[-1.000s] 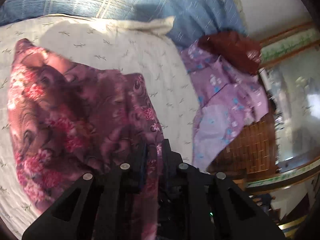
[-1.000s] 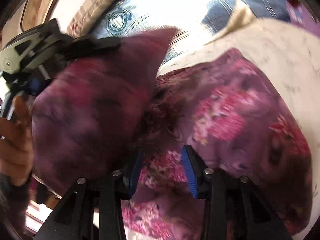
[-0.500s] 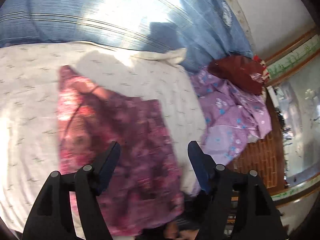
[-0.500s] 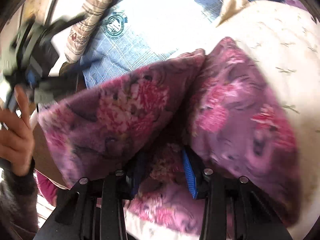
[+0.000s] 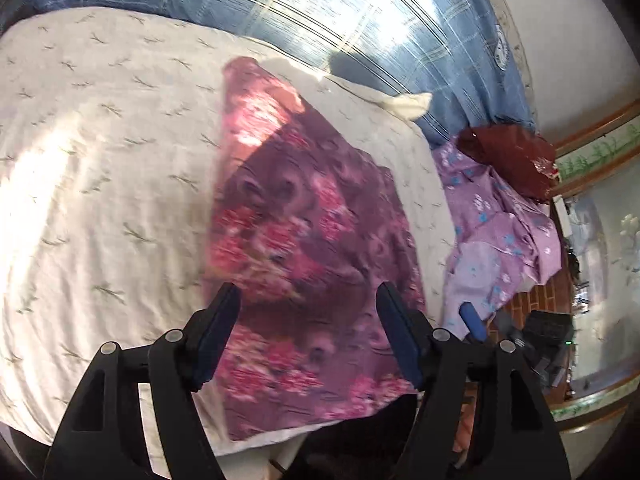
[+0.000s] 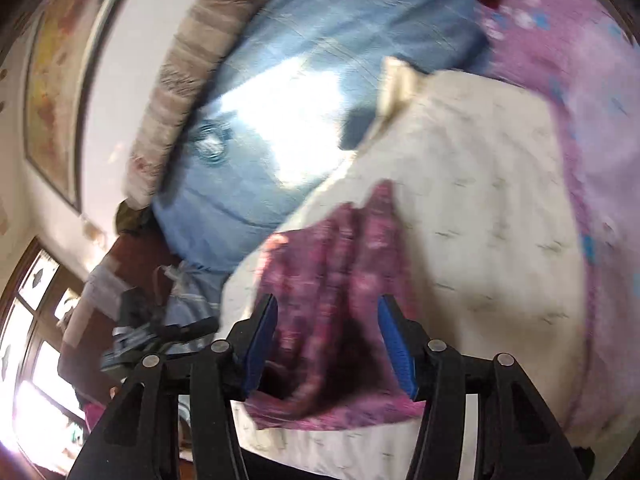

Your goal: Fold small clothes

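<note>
Now both claws, left (image 5: 308,334) and right (image 6: 326,342), gape wide, empty, above the floral garment (image 5: 304,248) lying flat on the bed (image 5: 100,168); pinch its near corners evenly before folding away.

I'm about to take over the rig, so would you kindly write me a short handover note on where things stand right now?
Left gripper: open, holding nothing, above the near part of the floral garment.
Right gripper: open, the garment's near edge between its fingers, not clamped.
Floral garment: lies on the cream sheet, apparently folded lengthwise; the right wrist view is blurred, so its lay there is unclear.
Purple garment and dark red one: bunched at the sheet's right edge, unfolded.
Done: apparently a first fold of the floral garment.
Left: probably finish folding it, then the other two.
</note>
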The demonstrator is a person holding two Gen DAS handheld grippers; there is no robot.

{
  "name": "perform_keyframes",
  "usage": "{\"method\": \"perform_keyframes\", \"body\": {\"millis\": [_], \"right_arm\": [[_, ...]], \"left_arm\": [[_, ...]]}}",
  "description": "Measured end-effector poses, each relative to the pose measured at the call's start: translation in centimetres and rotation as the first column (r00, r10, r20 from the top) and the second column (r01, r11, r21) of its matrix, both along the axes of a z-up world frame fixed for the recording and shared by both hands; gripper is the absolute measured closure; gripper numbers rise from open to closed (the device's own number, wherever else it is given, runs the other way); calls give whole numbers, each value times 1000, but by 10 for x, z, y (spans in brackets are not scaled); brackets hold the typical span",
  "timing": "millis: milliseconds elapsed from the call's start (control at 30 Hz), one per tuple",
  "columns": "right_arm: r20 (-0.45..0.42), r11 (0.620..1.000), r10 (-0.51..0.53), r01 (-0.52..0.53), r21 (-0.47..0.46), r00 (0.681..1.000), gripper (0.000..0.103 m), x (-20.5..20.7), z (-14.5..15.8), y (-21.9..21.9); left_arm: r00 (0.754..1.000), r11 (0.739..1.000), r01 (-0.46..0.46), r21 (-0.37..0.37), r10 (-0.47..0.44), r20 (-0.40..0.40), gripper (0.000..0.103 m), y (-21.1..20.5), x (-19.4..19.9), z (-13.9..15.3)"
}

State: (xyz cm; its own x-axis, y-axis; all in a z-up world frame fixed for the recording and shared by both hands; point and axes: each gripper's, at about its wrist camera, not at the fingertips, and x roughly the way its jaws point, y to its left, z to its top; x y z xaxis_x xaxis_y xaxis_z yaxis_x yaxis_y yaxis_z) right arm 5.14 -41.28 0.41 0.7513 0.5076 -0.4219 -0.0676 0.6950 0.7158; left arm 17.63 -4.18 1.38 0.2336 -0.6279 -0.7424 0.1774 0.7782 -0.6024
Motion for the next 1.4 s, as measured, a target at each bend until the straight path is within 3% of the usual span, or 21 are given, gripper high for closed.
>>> {"method": "perform_keyframes", "body": {"millis": [33,133,233,300,333,400,433,467,533,600,667,733,800,867,1000,1067,1133,1233,1333,1400], "right_arm": [[-7,998,63,-64,-8,998,29,10,2,13],[-92,978,196,-202,-60,976,29,43,-2,52],[-261,950,227,-272,-153,938,29,63,-28,81],[-356,938,243,-313,-152,902,29,69,-49,92],[-359,937,250,-318,-144,899,29,66,-57,92],[-324,939,266,-320,-126,908,56,63,-59,90],[-304,944,289,-324,-69,908,85,63,-59,85],[-287,949,289,-313,-38,913,89,63,-59,80],[-240,956,266,-288,-60,933,91,57,-48,68],[-178,966,210,-232,-114,961,91,41,-27,48],[-137,953,149,-179,-243,979,91,26,-12,31],[-184,924,89,-150,-351,979,91,18,-20,19],[-295,932,87,-182,-313,952,89,20,-49,8],[-319,934,100,-199,-296,943,87,17,-63,6],[-253,942,149,-215,-259,956,77,9,-33,-2],[-188,950,148,-192,-245,971,54,15,-11,-9],[-116,970,125,-146,-196,985,47,23,8,-24],[-80,989,109,-116,-88,991,47,56,15,-38],[-149,994,106,-111,-25,983,48,109,-6,-29],[-213,991,127,-132,-6,969,55,141,-25,-16]], "left_arm": [[1000,1000,-5,-3,5,-16,32,3,2,-5],[997,1000,-18,-17,17,-80,32,8,8,-27],[990,999,-10,-34,5,-139,32,4,5,-52],[987,999,-2,-44,-5,-158,32,1,2,-60],[987,999,0,-51,-8,-163,32,0,0,-62],[989,999,-4,-50,-4,-151,32,-1,-3,-58],[990,999,-1,-46,-6,-142,32,-2,-5,-54],[991,999,-1,-46,-5,-136,32,-4,-6,-49],[994,998,6,-63,-13,-112,32,-10,-12,-36],[998,999,31,-45,-33,-55,32,-19,-19,-21],[998,999,51,2,-51,-24,32,-31,-22,-17],[995,995,89,45,-87,-46,32,-48,-21,-27],[989,991,110,79,-102,-105,32,-61,-18,-45],[987,991,110,71,-100,-127,32,-59,-19,-51],[997,992,77,101,-74,-36,32,-39,-16,-26],[998,994,61,89,-62,6,32,-33,-11,-11],[998,996,43,84,-46,37,32,-31,1,2],[999,996,20,92,-24,45,31,-37,23,10],[1000,994,3,107,-4,14,31,-50,46,3],[1000,991,-2,137,2,3,31,-53,56,-4]]}}
